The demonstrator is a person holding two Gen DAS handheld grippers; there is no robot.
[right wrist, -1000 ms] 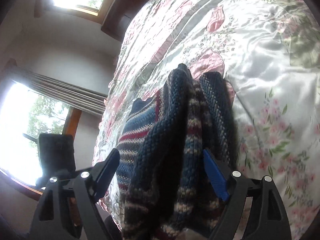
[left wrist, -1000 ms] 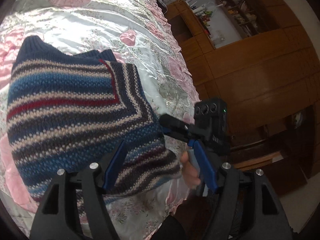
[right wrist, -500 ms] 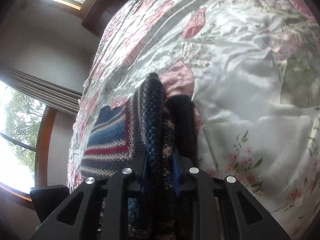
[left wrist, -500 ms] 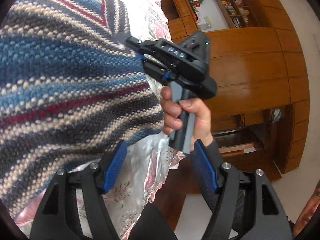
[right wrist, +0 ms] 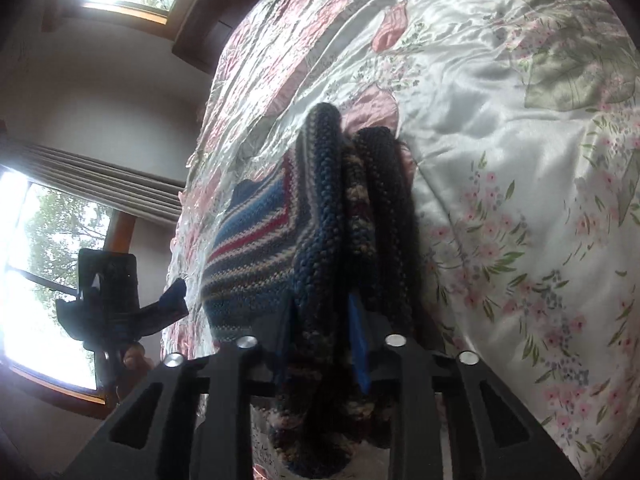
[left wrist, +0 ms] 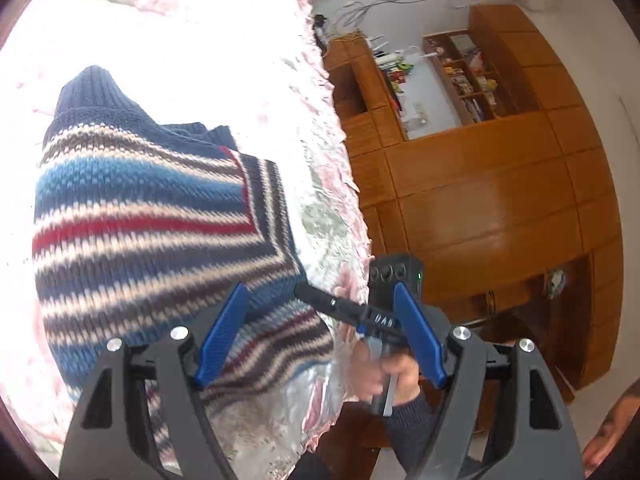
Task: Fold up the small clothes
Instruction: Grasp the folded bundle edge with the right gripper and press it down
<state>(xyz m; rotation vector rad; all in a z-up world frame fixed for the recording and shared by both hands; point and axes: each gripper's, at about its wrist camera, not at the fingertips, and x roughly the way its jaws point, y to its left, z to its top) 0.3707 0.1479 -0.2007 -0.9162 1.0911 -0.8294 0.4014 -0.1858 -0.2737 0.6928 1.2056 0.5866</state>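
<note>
Through your left wrist camera, your left hand-held gripper [left wrist: 320,336] is spread wide, its blue pads [left wrist: 222,332] apart with nothing between them. It hovers over the near corner of the striped knit sweater [left wrist: 152,232], which lies folded on the bed's floral satin bedspread [left wrist: 280,92], close to the bed's right edge. The sweater's navy ribbed cuff points toward the far side of the bed. Your right hand-held gripper [left wrist: 304,290] reaches in from the right just behind the left one's right finger, with its tip at the sweater's edge. Your right hand [left wrist: 384,368] wraps its grey handle, fingers curled tight, a dark sleeve at the wrist. A wooden wardrobe [left wrist: 480,208] and shelves stand beyond the bed.

Through your right wrist camera, your right hand-held gripper [right wrist: 322,334] is pinching the stacked layers of the sweater [right wrist: 332,216] edge-on: both blue pads press against the thick knit fold, though a further dark layer lies outside the right pad. The folded bundle runs straight away from the jaws across the bedspread [right wrist: 500,152]. Your left hand-held gripper [right wrist: 174,300] shows at the left, held level beside the sweater, backlit by the window [right wrist: 36,264]; from here you cannot tell its opening.
</note>
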